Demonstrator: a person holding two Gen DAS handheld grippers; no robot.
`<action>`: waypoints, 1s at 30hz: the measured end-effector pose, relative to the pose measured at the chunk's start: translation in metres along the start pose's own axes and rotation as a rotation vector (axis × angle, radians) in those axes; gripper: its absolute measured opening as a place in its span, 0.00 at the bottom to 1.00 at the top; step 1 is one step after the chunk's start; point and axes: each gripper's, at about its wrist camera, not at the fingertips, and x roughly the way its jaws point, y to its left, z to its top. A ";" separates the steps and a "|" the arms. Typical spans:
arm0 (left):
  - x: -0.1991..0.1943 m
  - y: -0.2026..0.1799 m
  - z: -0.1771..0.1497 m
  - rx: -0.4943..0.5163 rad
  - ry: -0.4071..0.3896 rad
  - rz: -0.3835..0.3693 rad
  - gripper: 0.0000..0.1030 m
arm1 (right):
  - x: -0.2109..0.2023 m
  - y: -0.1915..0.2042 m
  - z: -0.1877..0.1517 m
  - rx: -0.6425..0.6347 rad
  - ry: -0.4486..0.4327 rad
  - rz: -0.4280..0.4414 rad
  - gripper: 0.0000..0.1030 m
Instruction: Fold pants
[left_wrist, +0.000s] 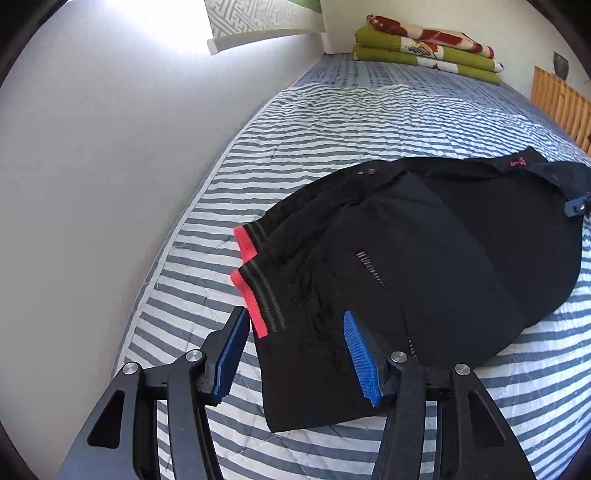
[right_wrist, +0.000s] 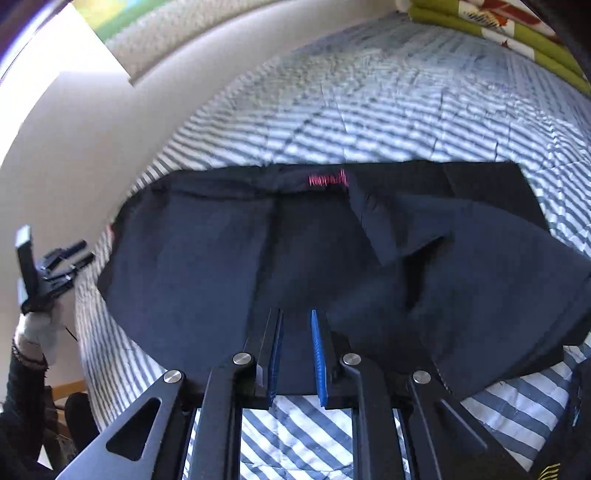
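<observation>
Black pants (left_wrist: 424, 258) with red cuffs (left_wrist: 251, 306) lie folded on the striped bed cover (left_wrist: 332, 122). In the right wrist view the pants (right_wrist: 221, 258) spread wide, with a pink logo at the waistband (right_wrist: 327, 180). My left gripper (left_wrist: 295, 314) is open and straddles the leg end beside the front cuff, its left pad just outside the cuff. It also shows far left, the left gripper (right_wrist: 55, 262) held by a gloved hand (right_wrist: 40, 328). My right gripper (right_wrist: 295, 314) sits over the pants' near edge, its jaws a narrow gap apart with dark cloth in that gap.
A white wall (left_wrist: 92, 184) runs along the bed's left side. Folded green and red blankets (left_wrist: 424, 48) are stacked at the far end. A wooden slatted frame (left_wrist: 561, 103) stands at the right. Striped cover lies bare beyond the pants.
</observation>
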 end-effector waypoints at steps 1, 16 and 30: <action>0.001 0.001 0.000 -0.012 -0.003 -0.004 0.55 | 0.007 -0.004 0.009 -0.017 0.000 -0.133 0.13; 0.012 -0.030 -0.008 0.054 0.030 -0.030 0.55 | -0.105 -0.135 -0.028 0.360 -0.332 -0.174 0.49; 0.002 -0.054 -0.027 0.100 0.057 -0.067 0.59 | -0.065 -0.144 -0.039 0.489 -0.293 0.071 0.15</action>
